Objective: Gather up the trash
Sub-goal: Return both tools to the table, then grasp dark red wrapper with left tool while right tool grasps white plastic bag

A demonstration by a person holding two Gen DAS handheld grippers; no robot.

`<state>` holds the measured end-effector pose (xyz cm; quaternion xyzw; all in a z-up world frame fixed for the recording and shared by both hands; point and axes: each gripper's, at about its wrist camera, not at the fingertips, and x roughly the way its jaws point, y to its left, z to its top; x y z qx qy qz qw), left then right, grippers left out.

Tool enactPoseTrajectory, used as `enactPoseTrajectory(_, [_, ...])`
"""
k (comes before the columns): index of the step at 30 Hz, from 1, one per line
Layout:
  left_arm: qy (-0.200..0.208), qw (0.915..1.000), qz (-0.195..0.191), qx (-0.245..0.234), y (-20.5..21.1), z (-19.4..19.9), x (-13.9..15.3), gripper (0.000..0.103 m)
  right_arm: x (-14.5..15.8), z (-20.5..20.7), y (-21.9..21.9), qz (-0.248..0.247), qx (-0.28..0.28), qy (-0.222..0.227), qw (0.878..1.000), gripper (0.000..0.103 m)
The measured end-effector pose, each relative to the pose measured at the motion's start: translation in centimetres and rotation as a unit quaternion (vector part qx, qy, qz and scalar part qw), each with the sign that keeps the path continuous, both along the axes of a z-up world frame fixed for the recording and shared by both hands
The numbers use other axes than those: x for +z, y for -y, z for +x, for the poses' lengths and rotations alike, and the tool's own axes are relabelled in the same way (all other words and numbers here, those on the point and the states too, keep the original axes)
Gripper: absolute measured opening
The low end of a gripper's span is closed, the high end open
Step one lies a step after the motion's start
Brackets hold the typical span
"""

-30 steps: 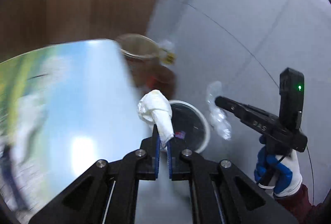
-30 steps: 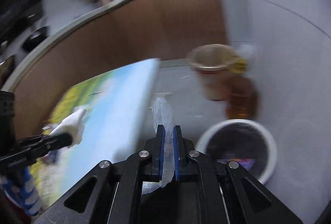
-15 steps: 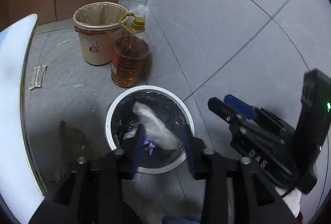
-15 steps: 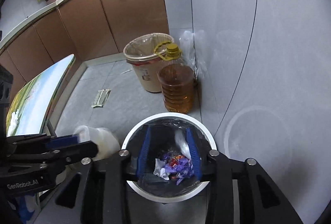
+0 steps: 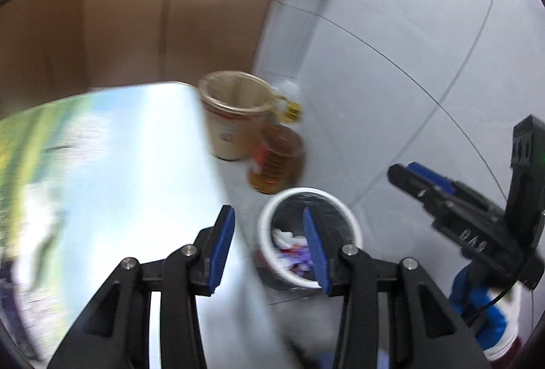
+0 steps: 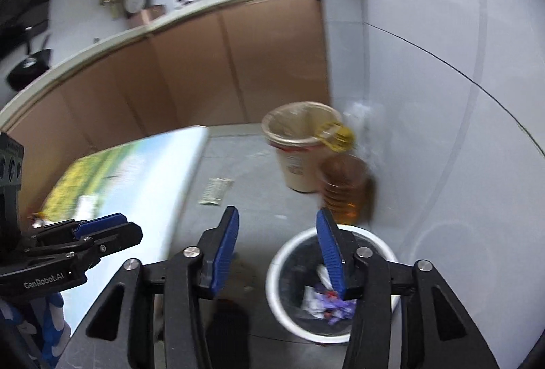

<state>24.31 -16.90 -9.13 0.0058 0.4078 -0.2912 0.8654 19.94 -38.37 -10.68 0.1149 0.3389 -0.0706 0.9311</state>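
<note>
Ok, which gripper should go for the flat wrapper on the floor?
Probably right. The right gripper is open with the wrapper lying just ahead of it; the left gripper, also open, is by the table, which hides the wrapper from it.

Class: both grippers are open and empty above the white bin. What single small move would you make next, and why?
Probably swing the left gripper back over the table to look for more trash. Both it and the right gripper hold nothing, and crumpled scraps already lie in the bin.
</note>
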Motion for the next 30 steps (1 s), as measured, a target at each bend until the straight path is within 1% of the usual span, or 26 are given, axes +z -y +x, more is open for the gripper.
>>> enactPoseTrajectory(2, [0.018,0.9994,0.014,0.027,-3.0,-0.6,0.9,0.044,1.0,0.3,-2.2,0.004,0.022,0.009,1.000,0.052])
enactPoseTrajectory(3, [0.024,0.9989,0.015,0.036,-4.1,-0.8,1.0,0.045,1.6,0.5,-3.5,0.010,0.038,0.013,0.999,0.053])
enactPoseTrajectory(4, [0.029,0.9981,0.017,0.053,-6.0,-1.1,1.3,0.045,2.0,0.8,-4.5,0.017,0.051,0.016,0.998,0.053])
enactPoseTrajectory(5, [0.029,0.9974,0.016,0.064,-7.4,-1.3,1.5,0.045,2.4,1.1,-6.1,0.027,0.070,0.017,0.997,0.053])
enactPoseTrajectory(6, [0.029,0.9960,0.014,0.083,-9.9,-1.6,1.8,0.045,2.8,1.2,-7.1,0.031,0.082,0.018,0.996,0.054])
enactPoseTrajectory(8, [0.033,0.9932,0.014,0.111,-12.8,-1.7,1.9,0.045,3.3,1.8,-9.8,0.038,0.110,0.018,0.993,0.058])
enactPoseTrajectory(10, [0.036,0.9879,0.017,0.150,-16.4,-1.7,2.0,0.046,3.7,2.2,-11.9,0.041,0.130,0.018,0.991,0.058])
enactPoseTrajectory(11, [0.036,0.9855,0.018,0.165,-18.2,-1.9,2.1,0.048,3.8,2.7,-13.4,0.042,0.144,0.016,0.989,0.059])
enactPoseTrajectory(13, [0.038,0.9775,0.019,0.206,-22.2,-1.7,1.8,0.061,3.9,3.1,-15.3,0.043,0.162,0.012,0.986,0.059])
enactPoseTrajectory(14, [0.038,0.9747,0.019,0.219,-23.4,-1.4,1.5,0.063,3.9,3.4,-16.4,0.044,0.172,0.009,0.984,0.059])
enactPoseTrajectory(15, [0.036,0.9686,0.021,0.245,-25.2,-1.2,1.4,0.065,3.8,3.9,-17.9,0.046,0.186,0.004,0.982,0.059])
enactPoseTrajectory(17, [0.031,0.9598,0.023,0.278,-27.2,-0.4,0.9,0.068,3.6,4.3,-19.6,0.049,0.202,-0.002,0.978,0.064])
enactPoseTrajectory(19, [0.022,0.9513,0.023,0.307,-29.2,0.7,0.2,0.070,2.7,5.6,-21.6,0.059,0.220,-0.015,0.974,0.074])
enactPoseTrajectory(20, [0.017,0.9472,0.023,0.319,-29.9,1.2,-0.2,0.070,2.2,6.2,-22.4,0.062,0.226,-0.022,0.972,0.075])
enactPoseTrajectory(21, [0.005,0.9411,0.024,0.337,-30.6,2.0,-0.8,0.070,1.6,7.0,-23.7,0.065,0.233,-0.033,0.970,0.075])
enactPoseTrajectory(24, [-0.014,0.9298,0.027,0.367,-31.4,3.6,-2.2,0.071,-0.3,9.3,-25.9,0.075,0.240,-0.058,0.966,0.075])
enactPoseTrajectory(25, [-0.017,0.9269,0.030,0.374,-31.6,4.4,-2.5,0.071,-0.9,10.2,-26.4,0.076,0.240,-0.066,0.965,0.075])
enactPoseTrajectory(30, [-0.039,0.9177,0.034,0.394,-31.9,6.7,-4.3,0.071,-3.6,14.0,-28.9,0.063,0.239,-0.096,0.964,0.075])
